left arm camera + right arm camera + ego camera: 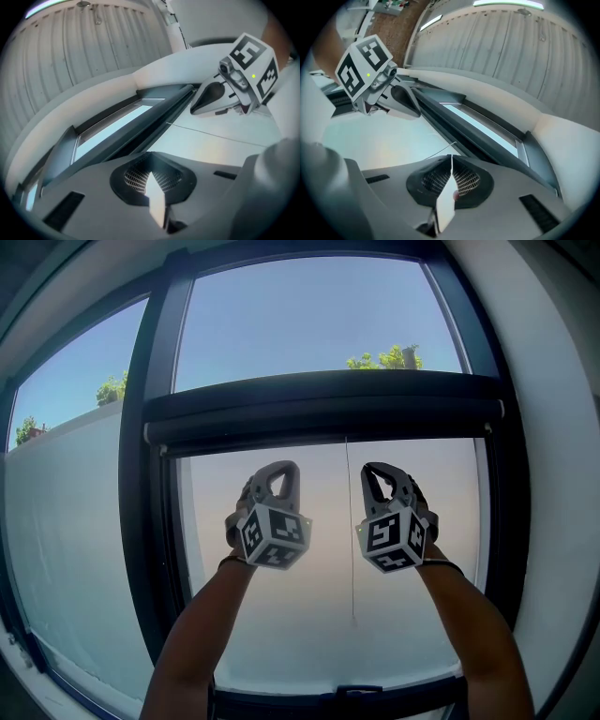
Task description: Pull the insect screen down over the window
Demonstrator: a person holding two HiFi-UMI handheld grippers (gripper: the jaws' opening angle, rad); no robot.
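Observation:
The dark roller bar of the insect screen (328, 413) runs across the window at mid-height. A thin pull cord (350, 521) hangs from it down the lower pane. Both grippers are raised just below the bar, side by side, one on each side of the cord. My left gripper (279, 468) is shut with nothing between its jaws, and the left gripper view shows its tips (150, 171) meeting under the bar (136, 129). My right gripper (377, 468) is also shut and empty, its tips (451, 164) close to the bar (459, 124) and the cord (440, 150).
A thick dark window frame post (150, 474) stands left of the pane, and a white wall (553, 427) curves on the right. A dark sill (347, 699) runs along the bottom. Trees (384, 359) and sky show above the bar.

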